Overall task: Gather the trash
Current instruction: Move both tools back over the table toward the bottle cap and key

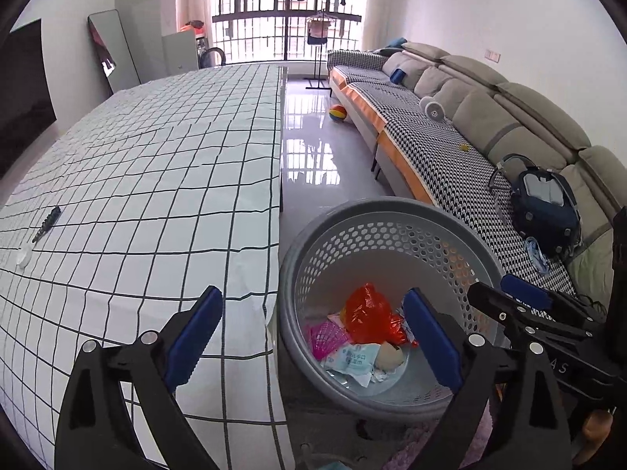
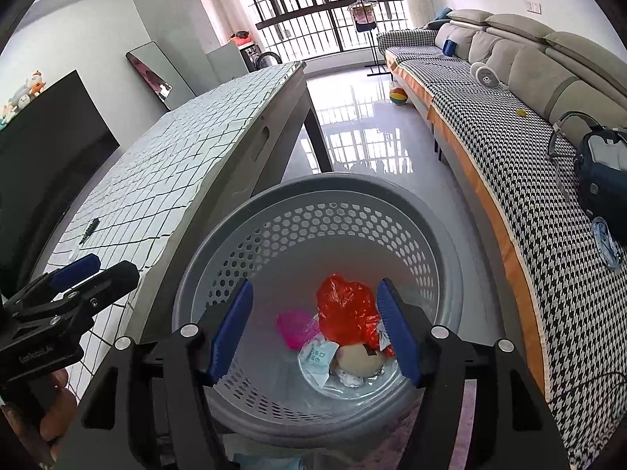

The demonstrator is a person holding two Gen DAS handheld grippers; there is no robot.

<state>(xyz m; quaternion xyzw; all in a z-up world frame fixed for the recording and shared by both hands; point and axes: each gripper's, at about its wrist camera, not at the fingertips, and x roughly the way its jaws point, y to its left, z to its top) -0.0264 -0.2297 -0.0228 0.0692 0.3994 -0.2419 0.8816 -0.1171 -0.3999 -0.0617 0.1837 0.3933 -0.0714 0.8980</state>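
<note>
A grey perforated basket (image 1: 392,211) (image 2: 333,180) stands on the floor beside the table. On its bottom lie a crumpled red plastic bag (image 1: 368,313) (image 2: 345,305), a pink plastic piece (image 1: 327,335) (image 2: 294,325), a wet-wipe packet (image 1: 352,360) (image 2: 317,356) and a beige rounded scrap (image 1: 388,356) (image 2: 358,360). My left gripper (image 1: 311,294) hangs open over the table edge and the basket's near rim, holding nothing. Straight above the basket, my right gripper (image 2: 315,282) is open and empty. A dark comb-like item (image 1: 49,221) (image 2: 89,231) lies on the checked tablecloth.
The table with the checked cloth (image 1: 137,156) fills the left. A small clear piece (image 1: 24,256) lies near the dark item. A sofa (image 1: 450,145) with a blue backpack (image 1: 544,207) lines the right wall. Glossy floor with a coloured ball (image 1: 337,112) runs between them.
</note>
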